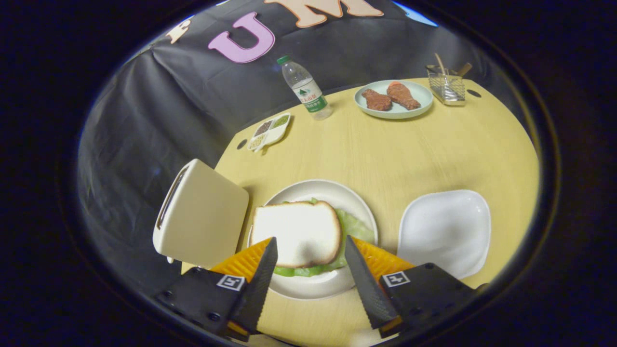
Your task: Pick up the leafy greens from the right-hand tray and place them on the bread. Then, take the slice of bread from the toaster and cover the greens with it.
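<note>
The last step of the task is judged to be all but finished. A white slice of bread with a browned crust [295, 233] is laid over the pale green leafy greens [355, 227] on a round cream-coloured plate [320, 285], and the greens are seen poking out past the crust on the right and along the near edge. Whether a lower slice lies beneath cannot be told, as it is covered. The gripper [311, 253] is held with its two fingers spread wide apart; nothing is pinched between them, and the top slice sits in the gap just ahead of the tips, apart from both.

The cream-coloured toaster [202, 217] stands just left of the plate, and its slot is seen from the side, so its contents cannot be made out. The white scalloped tray [446, 231] to the right of the plate carries no greens.

Little more appears to be called for than a clean withdrawal of the spread fingers, away from the slice, so that it is not nudged off the greens.

As for writing, a clear plastic water bottle with a green cap [305, 87] bears a green and white label, too small to be read. Square black-and-white markers are fixed on the gripper's body.
</note>
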{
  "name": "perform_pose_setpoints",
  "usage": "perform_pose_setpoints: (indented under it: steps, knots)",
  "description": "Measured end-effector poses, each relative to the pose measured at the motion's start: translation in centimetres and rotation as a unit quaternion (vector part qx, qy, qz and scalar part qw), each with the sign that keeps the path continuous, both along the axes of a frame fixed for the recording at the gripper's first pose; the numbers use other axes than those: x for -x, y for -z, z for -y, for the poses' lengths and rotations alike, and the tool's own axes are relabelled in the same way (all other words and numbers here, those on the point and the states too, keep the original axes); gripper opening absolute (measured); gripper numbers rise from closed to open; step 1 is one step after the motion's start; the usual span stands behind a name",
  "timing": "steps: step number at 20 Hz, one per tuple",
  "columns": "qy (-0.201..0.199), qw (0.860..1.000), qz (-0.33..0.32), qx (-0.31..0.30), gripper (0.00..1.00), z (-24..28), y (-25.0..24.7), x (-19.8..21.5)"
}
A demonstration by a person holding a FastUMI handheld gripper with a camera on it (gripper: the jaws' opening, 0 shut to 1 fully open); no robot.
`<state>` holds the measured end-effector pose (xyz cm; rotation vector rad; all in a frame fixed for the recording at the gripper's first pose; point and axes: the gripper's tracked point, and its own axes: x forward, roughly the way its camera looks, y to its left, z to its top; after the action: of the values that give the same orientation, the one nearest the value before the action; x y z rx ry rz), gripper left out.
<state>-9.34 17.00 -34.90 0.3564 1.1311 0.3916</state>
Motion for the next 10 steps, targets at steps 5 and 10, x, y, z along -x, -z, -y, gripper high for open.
perform_pose_setpoints:
  steps: [5, 10]
  knots:
    - [0.018, 0.999, 0.035, -0.012, 1.00, 1.5, -2.4, -0.7]
    - [0.026, 0.995, 0.098, -0.005, 1.00, 3.8, -6.1, -1.1]
